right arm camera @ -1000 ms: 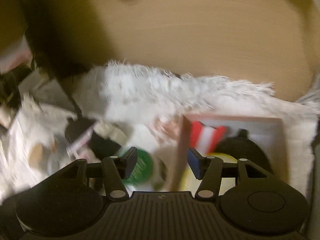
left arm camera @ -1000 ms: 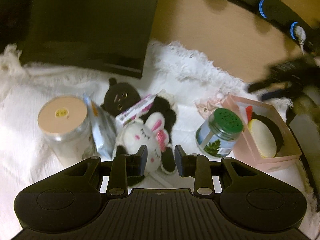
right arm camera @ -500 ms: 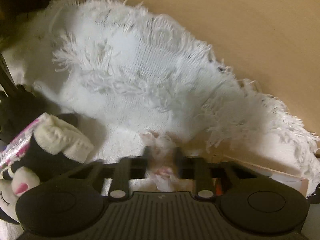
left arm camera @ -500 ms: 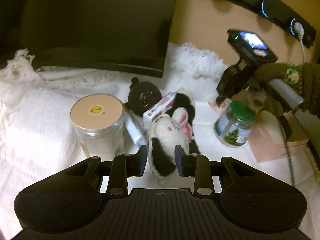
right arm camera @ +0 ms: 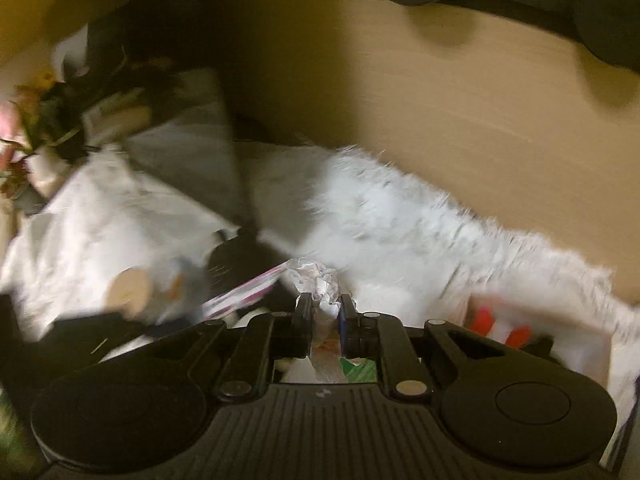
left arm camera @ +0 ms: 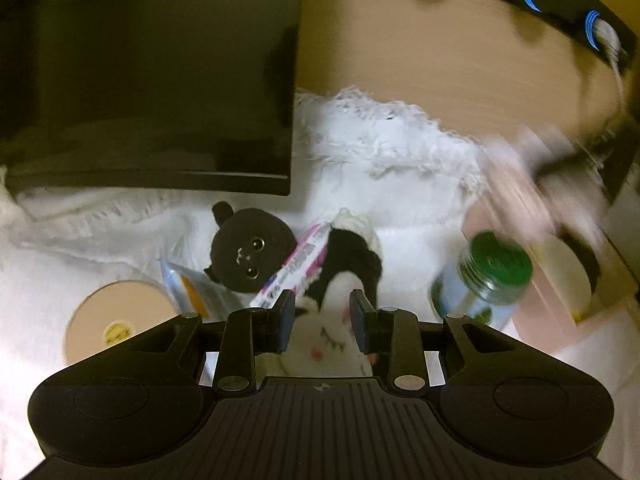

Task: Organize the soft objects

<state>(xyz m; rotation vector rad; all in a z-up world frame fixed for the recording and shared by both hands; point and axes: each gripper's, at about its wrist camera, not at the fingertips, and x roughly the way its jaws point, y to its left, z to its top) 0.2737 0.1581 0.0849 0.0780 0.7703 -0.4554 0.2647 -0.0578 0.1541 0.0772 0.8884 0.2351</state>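
Now the right gripper (right arm camera: 323, 312) has its fingers clamped on a small crumpled scrap of pale, pink-flecked fabric (right arm camera: 316, 280); they have just been closing, and the scrap bunches out above the tips and hangs between them. The step in hand looks like carrying this soft piece to the pink box (left arm camera: 540, 304). To do it well, keep the squeeze steady, lift clear of the green-lidded jar (left arm camera: 486, 280) that stands just beside the box, and let go only once the scrap is above the box's open top.

The left gripper (left arm camera: 322, 316) has its fingers apart, straddling the white bunny plush (left arm camera: 332, 344) without visibly pressing it; the bunny lies on the white fringed cloth (left arm camera: 380, 152) well to the jar's left. Touching it are a black plush head (left arm camera: 248, 252) and a pink-and-white packet (left arm camera: 298, 264), both farther from the jar. A clean grasp here would take the bunny's head alone, without the packet.

As for containers: the pink box holds a round cream-and-black soft toy (left arm camera: 568, 276), much blurred, and the right wrist view shows red-orange bits (right arm camera: 480, 320) in it as well. The green-lidded jar is closed, contents unclear. A second jar with a tan lid (left arm camera: 116, 320), also closed, sits at the far left of the group.
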